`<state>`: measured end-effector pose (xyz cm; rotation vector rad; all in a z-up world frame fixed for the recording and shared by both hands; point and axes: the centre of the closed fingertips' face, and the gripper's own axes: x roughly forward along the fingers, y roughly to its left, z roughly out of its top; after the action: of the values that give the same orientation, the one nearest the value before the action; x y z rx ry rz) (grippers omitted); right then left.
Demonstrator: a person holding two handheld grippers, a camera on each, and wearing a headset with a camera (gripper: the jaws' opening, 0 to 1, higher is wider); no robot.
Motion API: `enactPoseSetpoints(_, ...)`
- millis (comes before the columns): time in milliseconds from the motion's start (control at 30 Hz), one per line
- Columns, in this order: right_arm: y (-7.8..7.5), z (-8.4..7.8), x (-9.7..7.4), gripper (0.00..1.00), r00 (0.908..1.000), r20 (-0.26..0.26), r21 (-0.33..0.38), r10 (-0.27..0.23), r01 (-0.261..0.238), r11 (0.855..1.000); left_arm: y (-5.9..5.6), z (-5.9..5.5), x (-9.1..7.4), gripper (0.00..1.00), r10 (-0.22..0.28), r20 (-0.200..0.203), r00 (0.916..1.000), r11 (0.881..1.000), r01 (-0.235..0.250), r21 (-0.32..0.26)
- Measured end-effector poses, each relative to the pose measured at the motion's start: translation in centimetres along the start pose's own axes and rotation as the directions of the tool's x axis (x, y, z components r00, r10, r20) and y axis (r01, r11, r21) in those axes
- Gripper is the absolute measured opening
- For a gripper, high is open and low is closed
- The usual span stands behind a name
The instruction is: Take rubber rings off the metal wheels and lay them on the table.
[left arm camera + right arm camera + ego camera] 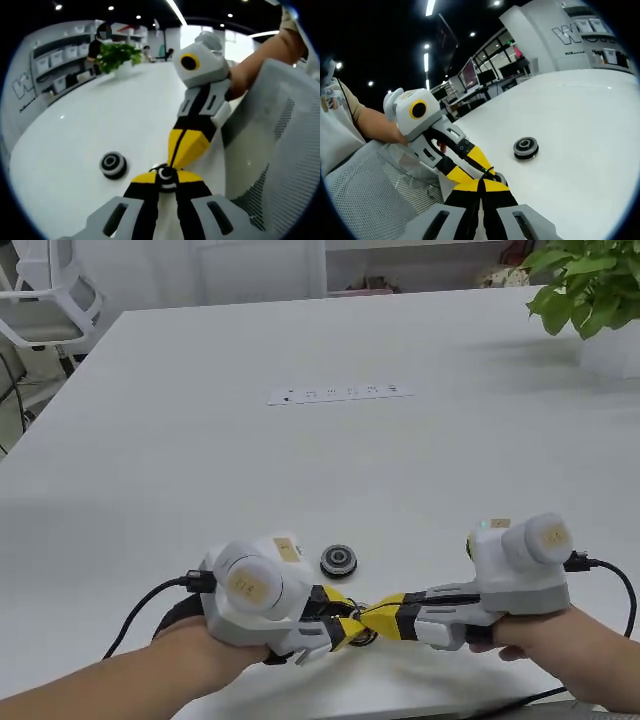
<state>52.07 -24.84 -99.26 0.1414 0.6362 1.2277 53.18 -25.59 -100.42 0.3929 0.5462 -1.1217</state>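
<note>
**Both tongs meet on one wheel at the table's near edge**

In the head view the left gripper (350,628) and right gripper (370,621) point at each other. Their yellow tips meet just over the near edge of the table (200,440), with a hand behind each.

The left gripper view shows its own jaws standing either side of the held wheel (165,178) and clamped on it. The right gripper's jaws come in from 12 o'clock, pressed together into a point that touches the wheel's top. Whether that point pinches the rubber ring cannot be told. In the right gripper view its own jaws lie together, the wheel sits just at 1 o'clock of their tips, and the left gripper reaches in from 10 o'clock.

The loose wheel (338,560) lies flat on the table at 11 o'clock of the meeting tips, near them but apart. It has a dark band around a paler hub.

The tabletop is white, smooth and matte, with soft shadows. A power strip (340,393) lies at 12 o'clock, well apart, mid-table. A plant (585,285) stands at 2 o'clock on the far corner, and a chair (45,295) stands off the table at 10 o'clock.

The left gripper view takes in wall shelves (55,65) of white bins and ceiling spotlights. Grey mesh (265,145) lies close by the person.
</note>
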Motion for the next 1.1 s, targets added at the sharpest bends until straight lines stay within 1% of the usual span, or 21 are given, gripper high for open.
enactPoseSetpoints(133, -0.7, -0.3, -0.2, 0.00, 0.9995, -0.010, -0.012, -0.029, 0.029, 1.000, 0.0, 0.1, 0.1, 0.12, 0.001, 0.004, 1.0000, 1.000, -0.001, 0.002)
enactPoseSetpoints(267, -1.1, -0.4, -0.4, 0.00, 0.9988, -0.011, -0.025, -0.048, 0.047, 0.999, 0.0, 0.2, 0.2, 0.12, 0.008, 0.007, 0.9999, 1.000, -0.008, 0.011)
enactPoseSetpoints(367, -1.2, -0.5, -0.4, 0.00, 0.9986, -0.014, -0.025, -0.051, 0.051, 0.998, 0.1, 0.2, 0.2, 0.13, 0.009, 0.007, 0.9999, 1.000, -0.009, 0.015)
enactPoseSetpoints(433, -1.3, -0.5, -0.4, 0.00, 0.9985, -0.013, -0.028, -0.053, 0.053, 0.998, 0.1, 0.3, 0.2, 0.13, 0.001, 0.008, 1.0000, 1.000, -0.001, 0.001)
enactPoseSetpoints(567, -1.3, -0.3, -0.6, 0.00, 0.9985, -0.008, -0.025, -0.054, 0.054, 0.998, 0.2, 0.3, 0.1, 0.15, -0.003, 0.004, 1.0000, 1.000, 0.003, -0.002)
enactPoseSetpoints(667, -1.3, -0.1, -0.7, 0.00, 0.9986, -0.002, -0.024, -0.052, 0.052, 0.998, 0.4, 0.5, -0.4, 0.17, 0.000, 0.010, 1.0000, 1.000, 0.000, 0.001)
enactPoseSetpoints(733, -1.3, 0.1, -0.7, 0.00, 0.9987, 0.003, -0.021, -0.052, 0.052, 0.998, 0.4, 0.8, -0.7, 0.18, -0.009, 0.022, 0.9997, 1.000, 0.009, -0.020)
enactPoseSetpoints(800, -1.3, 0.2, -0.7, 0.00, 0.9986, 0.006, -0.019, -0.052, 0.052, 0.998, 0.5, 1.1, -1.0, 0.22, -0.011, 0.029, 0.9995, 0.999, 0.013, -0.035)
enactPoseSetpoints(933, -1.3, 0.3, -0.8, 0.00, 0.9985, 0.003, -0.026, -0.055, 0.055, 0.998, 0.3, 1.5, -1.8, 0.27, -0.027, 0.043, 0.9987, 0.999, 0.029, -0.046)
enactPoseSetpoints(1067, -1.1, 0.6, -0.9, 0.00, 0.9989, 0.003, -0.032, -0.047, 0.047, 0.998, 0.3, 1.7, -2.6, 0.32, -0.029, 0.046, 0.9985, 0.998, 0.031, -0.047)
enactPoseSetpoints(1100, -1.0, 0.7, -0.9, 0.00, 0.9989, 0.004, -0.033, -0.046, 0.046, 0.998, 0.4, 1.7, -3.0, 0.34, -0.026, 0.045, 0.9986, 0.998, 0.028, -0.050)
